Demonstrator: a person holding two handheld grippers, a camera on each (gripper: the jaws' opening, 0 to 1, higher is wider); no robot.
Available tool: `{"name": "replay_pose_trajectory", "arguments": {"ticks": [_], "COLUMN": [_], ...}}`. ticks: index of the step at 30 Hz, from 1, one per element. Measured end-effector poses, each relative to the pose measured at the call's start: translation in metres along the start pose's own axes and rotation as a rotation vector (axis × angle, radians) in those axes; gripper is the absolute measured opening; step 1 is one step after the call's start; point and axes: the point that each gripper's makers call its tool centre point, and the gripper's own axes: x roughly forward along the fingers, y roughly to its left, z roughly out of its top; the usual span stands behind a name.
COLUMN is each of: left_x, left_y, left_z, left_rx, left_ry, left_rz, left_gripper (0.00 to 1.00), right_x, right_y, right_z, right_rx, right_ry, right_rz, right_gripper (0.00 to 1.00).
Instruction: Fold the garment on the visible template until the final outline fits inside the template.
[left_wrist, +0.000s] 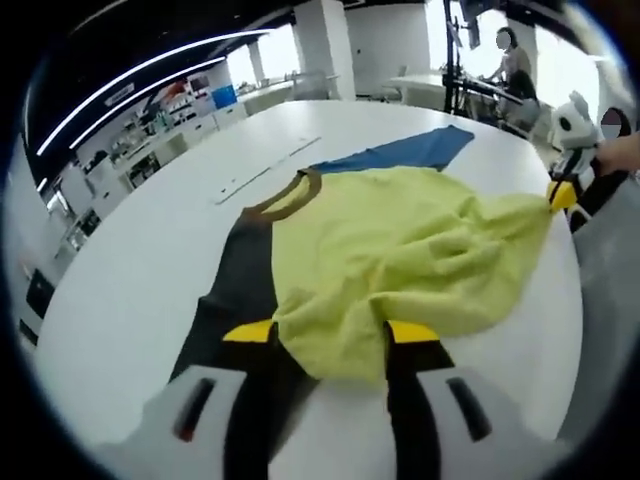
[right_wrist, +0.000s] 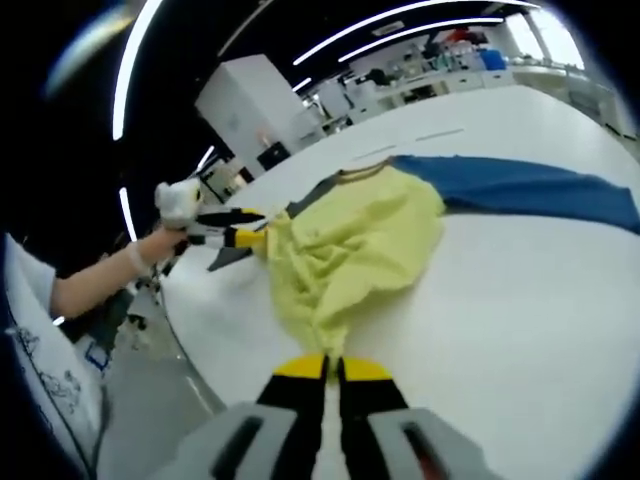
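Observation:
A crumpled yellow garment (left_wrist: 400, 260) with a brown collar (left_wrist: 290, 195) lies on the white table, partly over a flat black sheet (left_wrist: 235, 290) and a blue sheet (left_wrist: 405, 152). My left gripper (left_wrist: 331, 332) has its jaws wide apart, with the garment's near hem lying between them. The right gripper (left_wrist: 562, 192) pinches the garment's far corner. In the right gripper view, my right gripper (right_wrist: 332, 368) is shut on a bunched edge of the yellow garment (right_wrist: 345, 245). The left gripper (right_wrist: 252, 227) is at the cloth's far side, and the blue sheet (right_wrist: 520, 185) lies on the right.
The white table (left_wrist: 130, 290) has a rounded edge, with floor beyond it (right_wrist: 150, 400). Thin strips (left_wrist: 265, 170) lie on the table past the collar. A person's arm (right_wrist: 100, 280) holds the left gripper. A person (left_wrist: 512, 60) sits at equipment far behind, and shelves line the far wall.

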Motion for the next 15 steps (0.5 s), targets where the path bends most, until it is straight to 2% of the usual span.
{"name": "replay_pose_trajectory", "arguments": {"ticks": [6, 9, 15], "left_x": [-0.015, -0.021, -0.025], "left_y": [0.000, 0.000, -0.014], "left_z": [-0.015, -0.023, -0.040], "left_rx": [-0.048, -0.106, -0.186], "left_ry": [0.000, -0.018, -0.020], "left_rz": [0.019, 0.026, 0.021], "left_gripper": [0.39, 0.40, 0.39], "right_x": [-0.001, -0.001, 0.001], "right_y": [0.002, 0.002, 0.001], "right_z": [0.000, 0.001, -0.001], "right_rx": [-0.003, -0.001, 0.000], "right_ry": [0.001, -0.001, 0.001], "right_rz": [-0.001, 0.001, 0.002], "right_gripper": [0.00, 0.00, 0.00]}}
